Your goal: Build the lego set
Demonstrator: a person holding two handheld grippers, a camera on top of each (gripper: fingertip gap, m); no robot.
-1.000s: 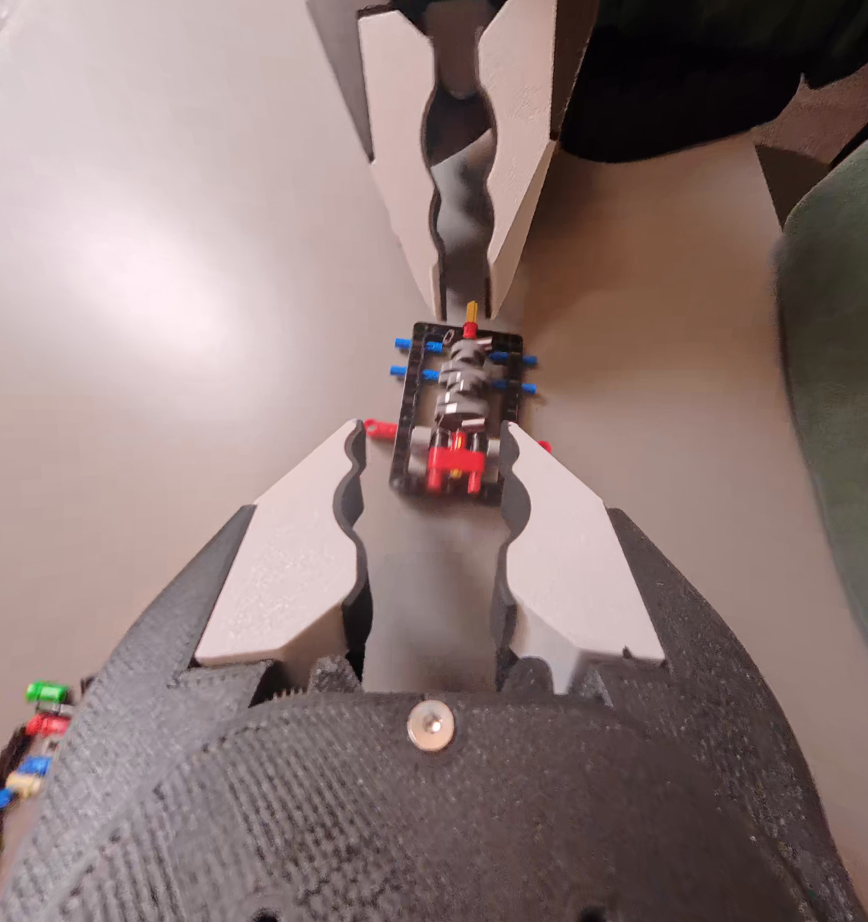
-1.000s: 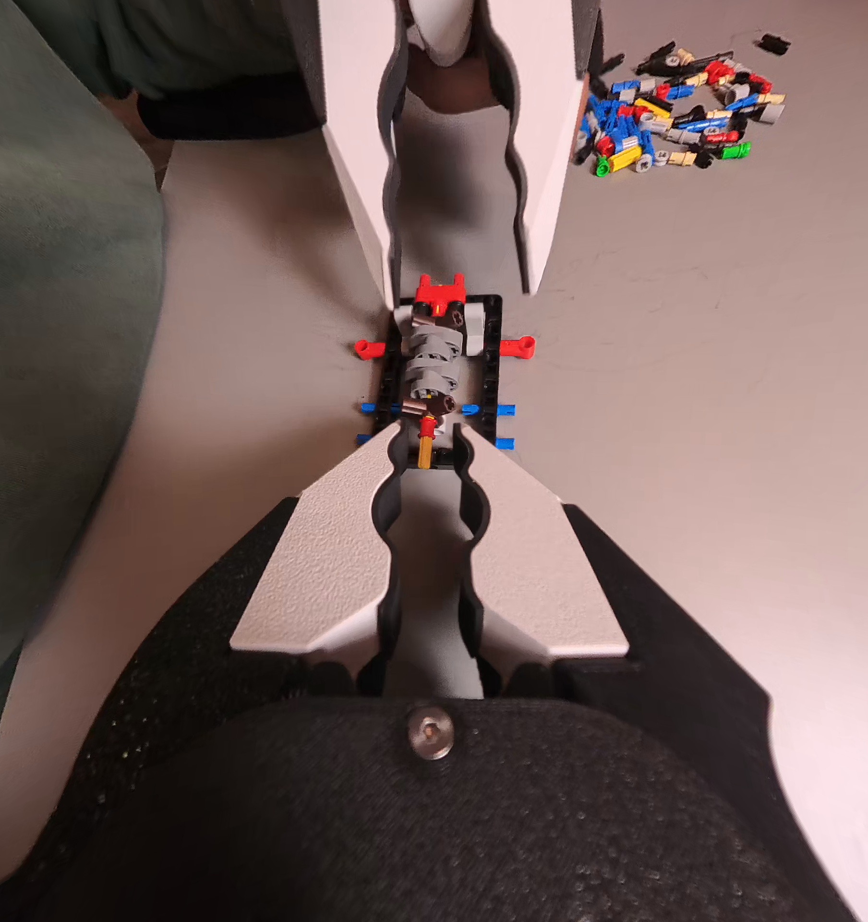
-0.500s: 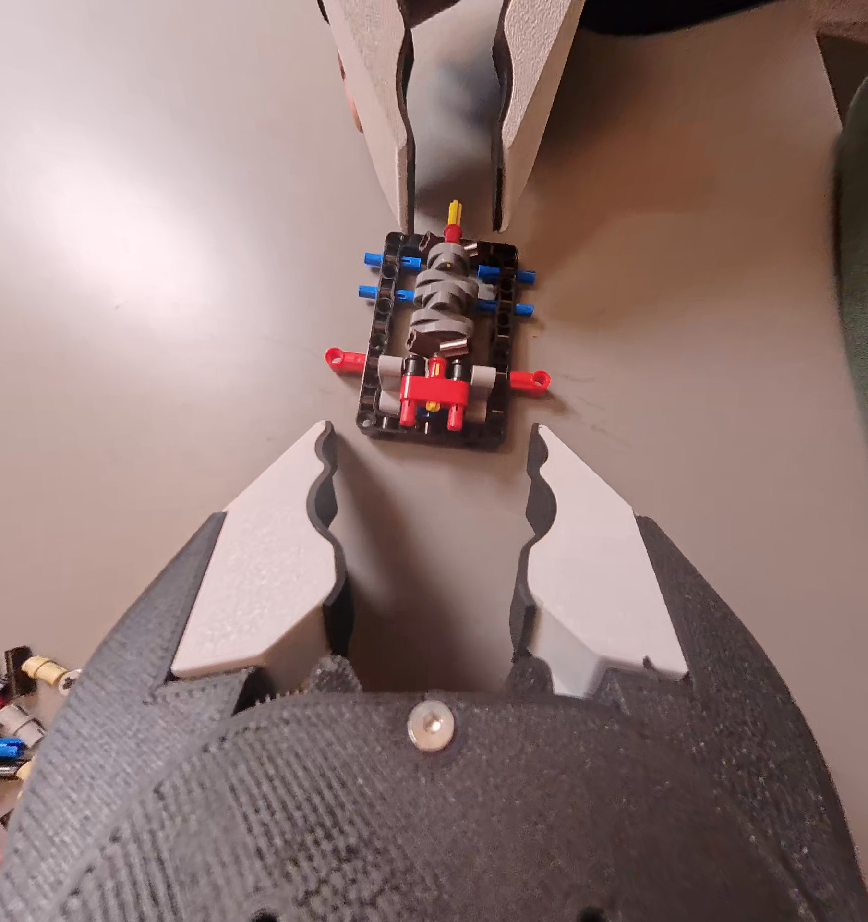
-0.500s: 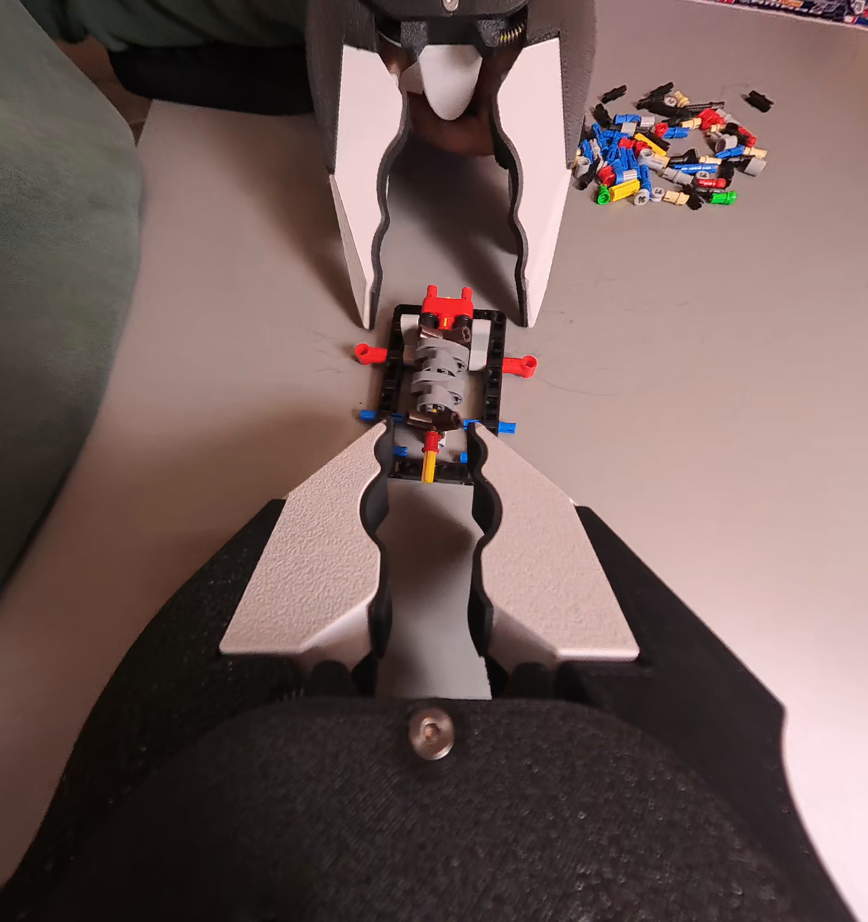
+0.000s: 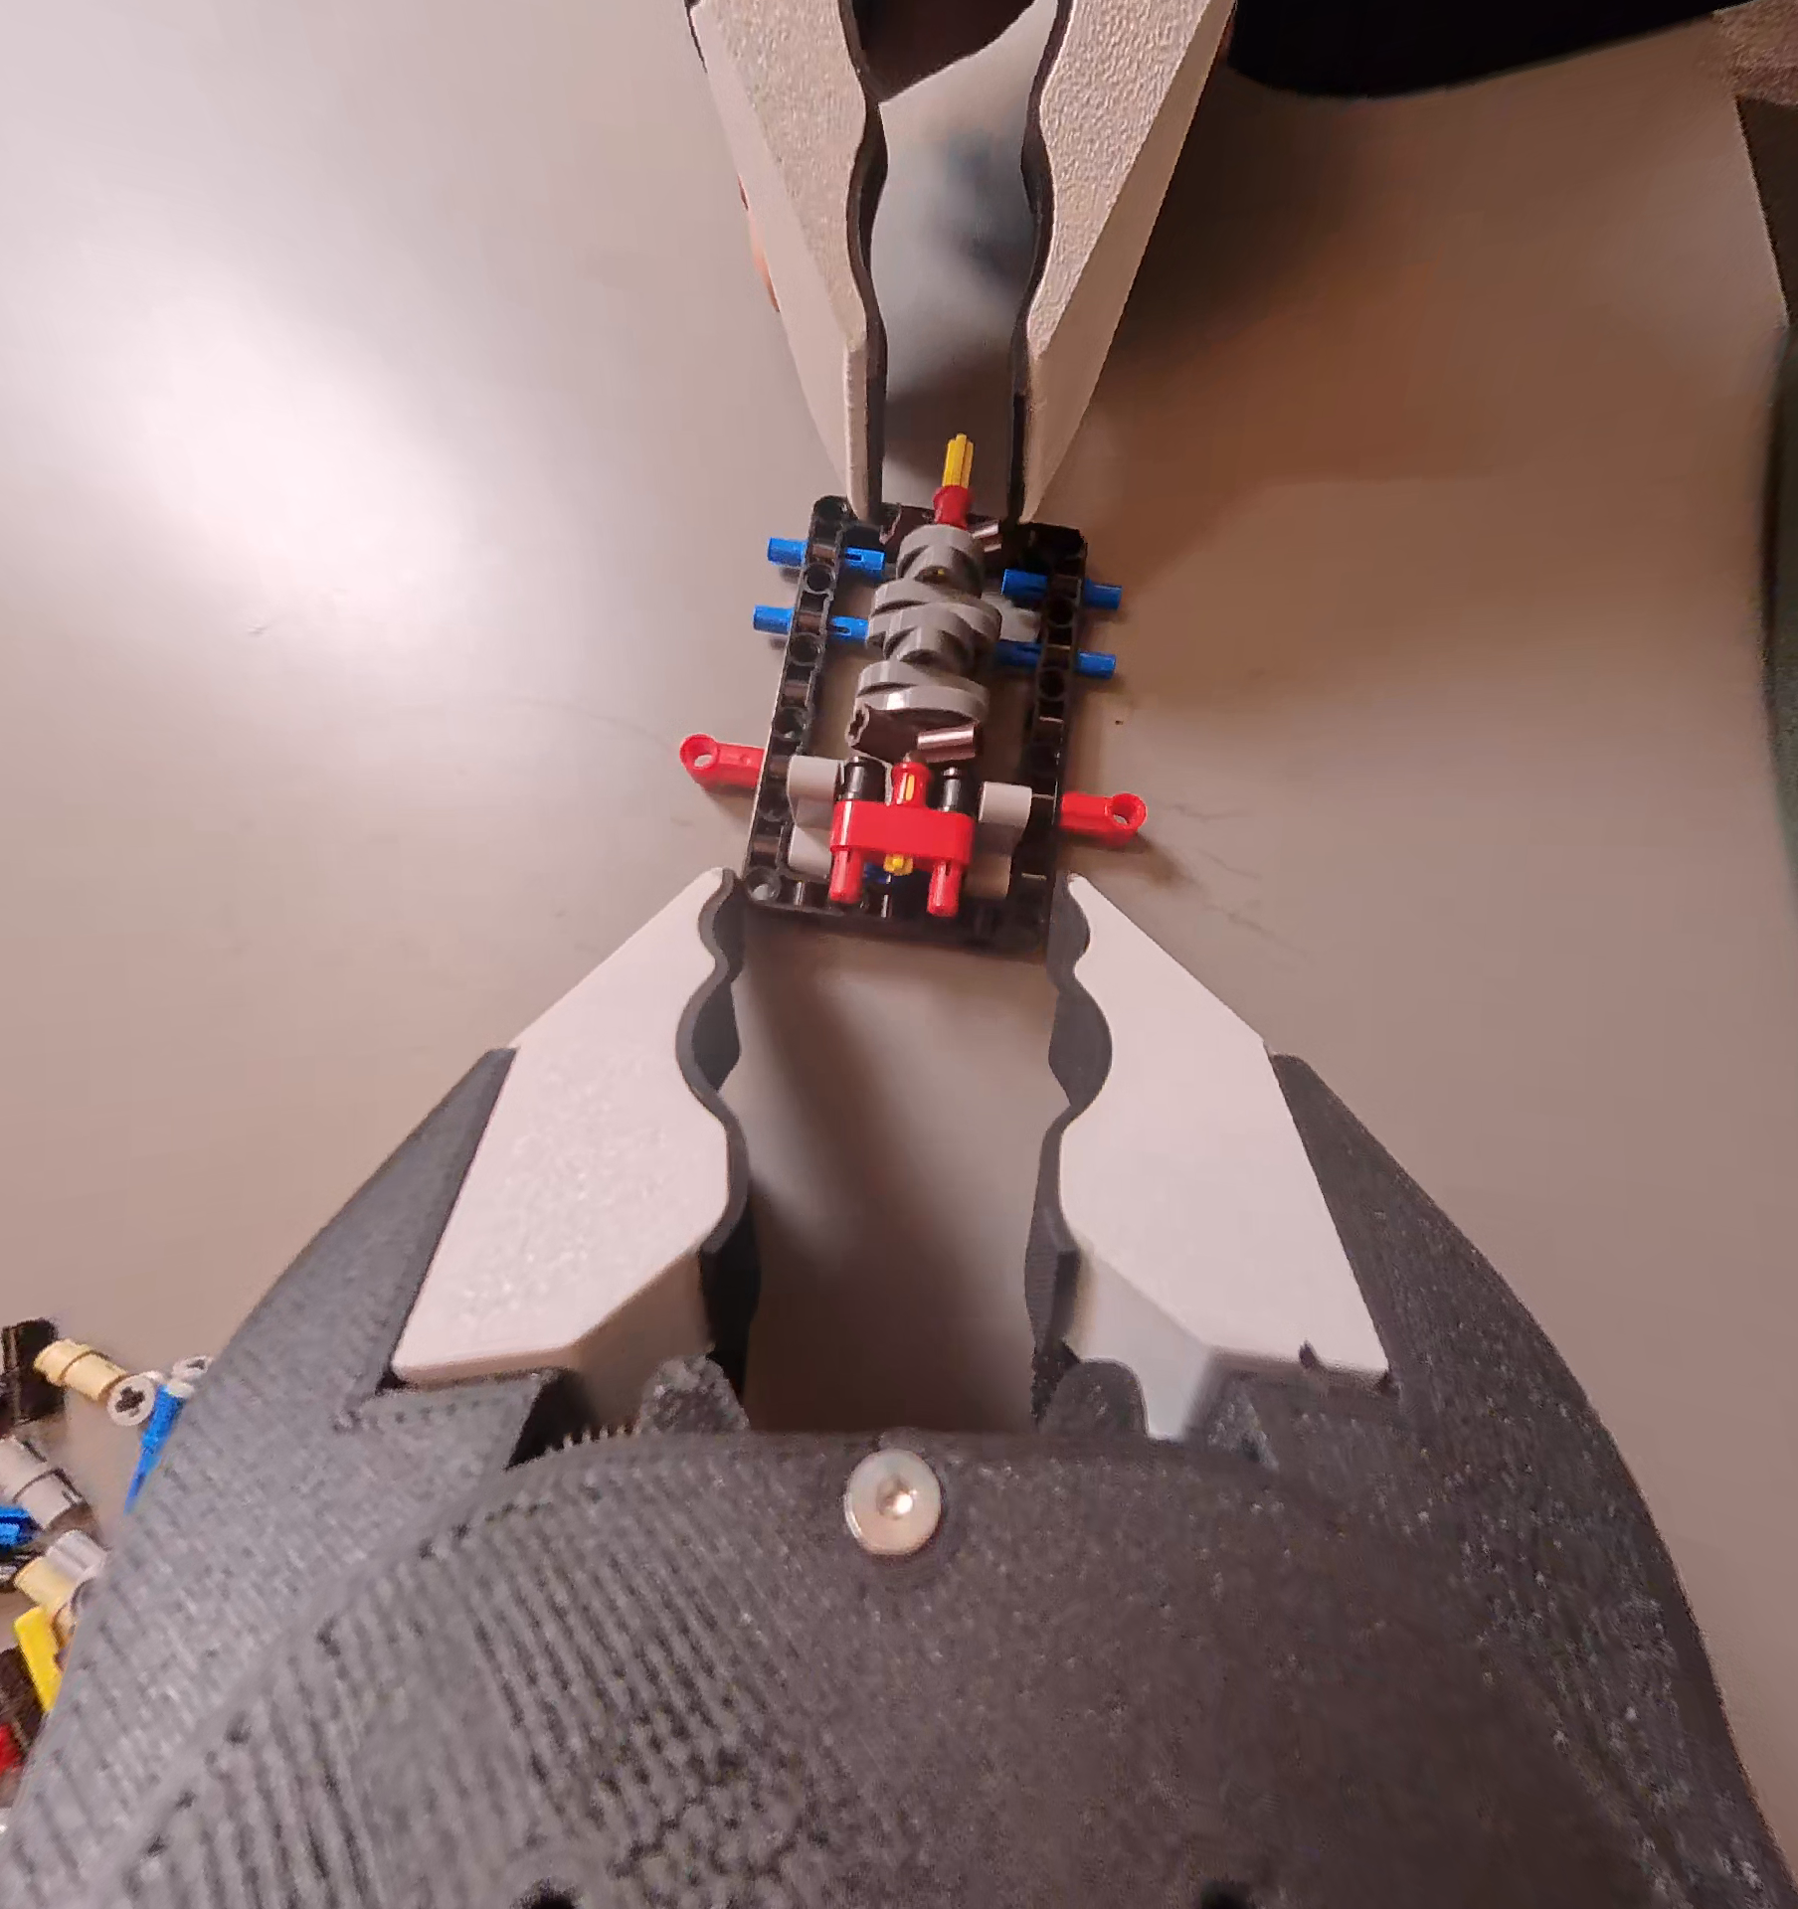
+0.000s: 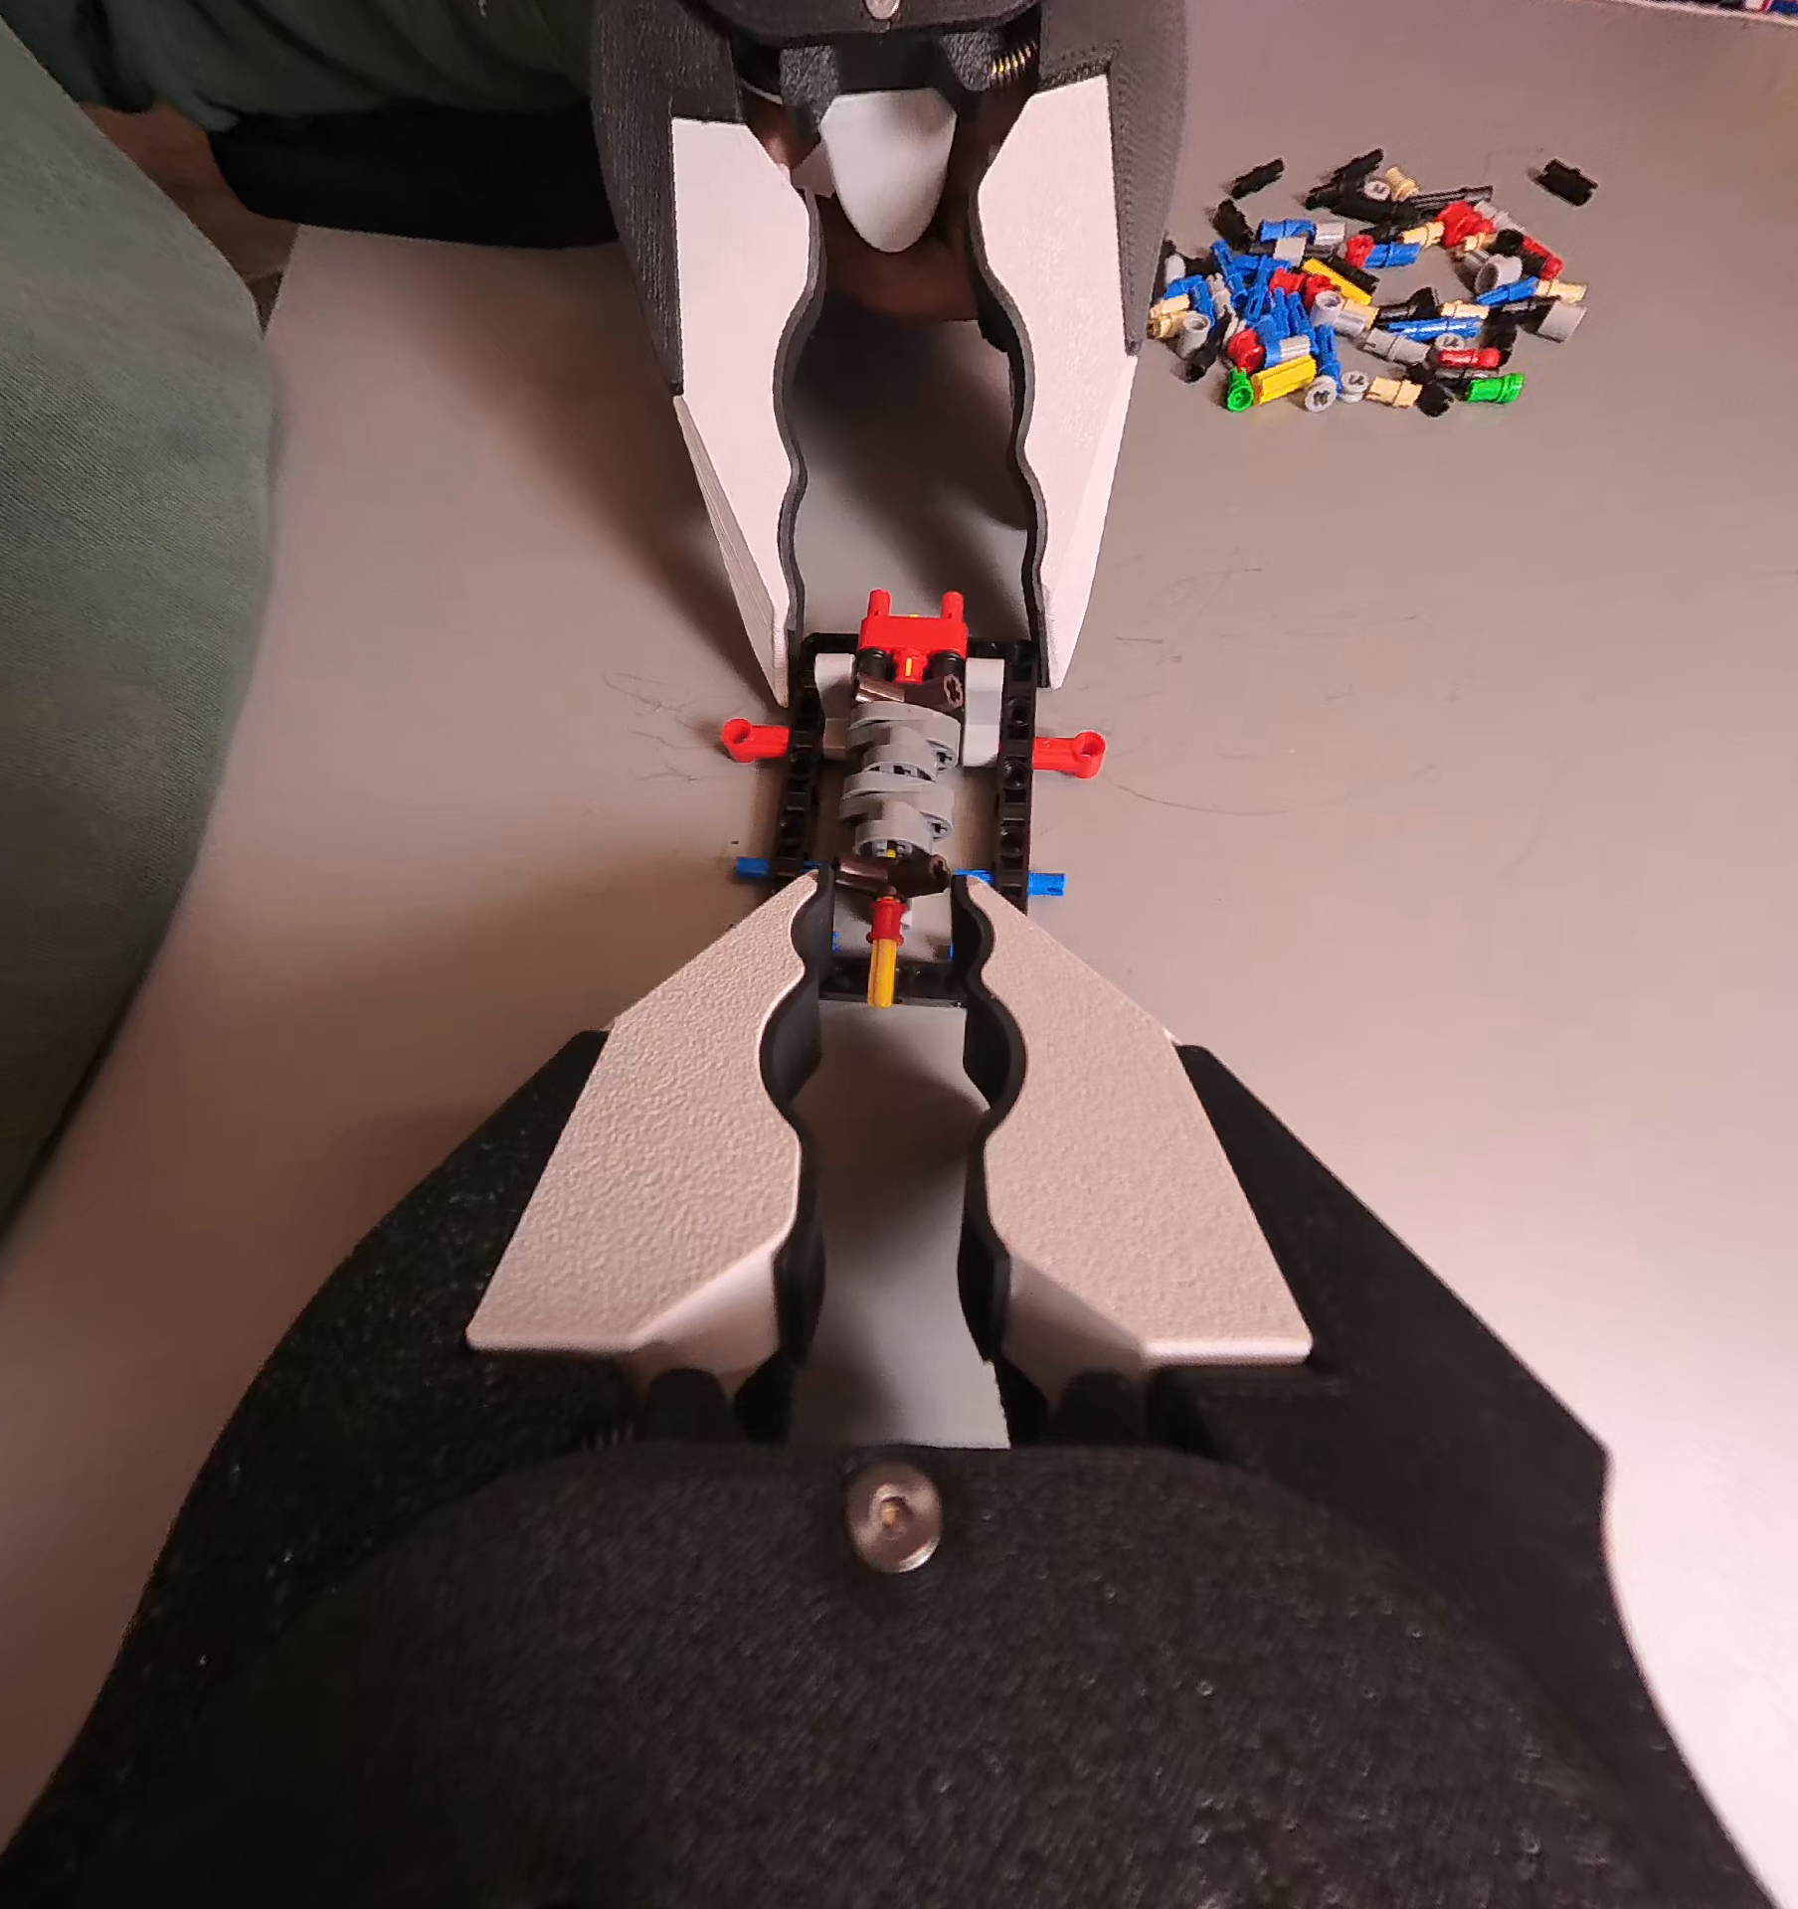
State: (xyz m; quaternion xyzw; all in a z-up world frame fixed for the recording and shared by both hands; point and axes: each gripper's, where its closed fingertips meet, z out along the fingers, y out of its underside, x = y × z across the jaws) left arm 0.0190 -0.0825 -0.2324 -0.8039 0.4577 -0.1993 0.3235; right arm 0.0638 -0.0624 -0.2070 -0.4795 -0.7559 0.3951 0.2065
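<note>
Frame [image 5: 921, 723] lies flat, long axis between grippers; left gripper [image 5: 900, 914] spans its red end, right gripper [image 6: 887, 909] pinches its yellow-axle end.

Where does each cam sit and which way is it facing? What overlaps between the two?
Left wrist view: on the left gripper, facing the red-block end of the lego frame; own fingers below, right gripper opposite.
Right wrist view: on the right gripper, facing the yellow-axle end; loose parts pile beyond.
Shared: frame, both grippers, table.

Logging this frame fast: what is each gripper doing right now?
Left gripper: open, fingertips flanking the black rectangular lego frame.
Right gripper: shut on the frame's yellow-axle end.
</note>
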